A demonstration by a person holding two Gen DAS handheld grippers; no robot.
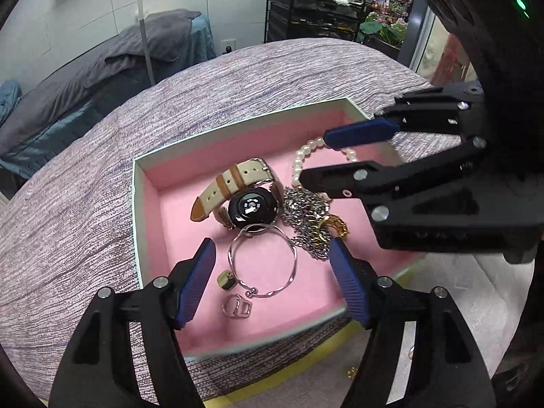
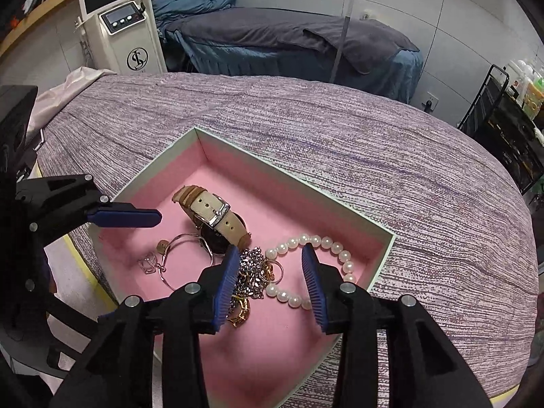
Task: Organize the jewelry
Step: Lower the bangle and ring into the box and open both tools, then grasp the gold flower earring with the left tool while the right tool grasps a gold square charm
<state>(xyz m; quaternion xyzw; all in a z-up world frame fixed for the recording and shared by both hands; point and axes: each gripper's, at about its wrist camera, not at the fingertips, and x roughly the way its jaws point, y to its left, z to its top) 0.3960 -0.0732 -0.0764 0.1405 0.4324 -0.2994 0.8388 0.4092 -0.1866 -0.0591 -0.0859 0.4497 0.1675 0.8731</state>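
An open box with a pink lining (image 1: 136,204) (image 2: 295,183) sits on a purple woven cloth. Inside lie a beige-strap watch (image 1: 244,200) (image 2: 210,214), a silver bangle (image 1: 261,265), a small gold charm (image 1: 225,278), a silver ring (image 1: 236,307), a tangled silver chain with gold pieces (image 1: 306,217) (image 2: 253,272) and a pearl bracelet (image 1: 302,159) (image 2: 326,243). My left gripper (image 1: 272,243) hangs open over the bangle, touching nothing. My right gripper (image 2: 270,250) (image 1: 314,156) is open over the chain and pearls, its pads clear of both.
The purple cloth (image 2: 374,142) covers a rounded table with a yellow edge (image 1: 306,367). A small gold piece (image 1: 352,372) lies below that edge. Behind stand a grey-and-blue bed (image 2: 289,40), a white machine (image 2: 125,34) and a black cart with bottles (image 1: 312,13).
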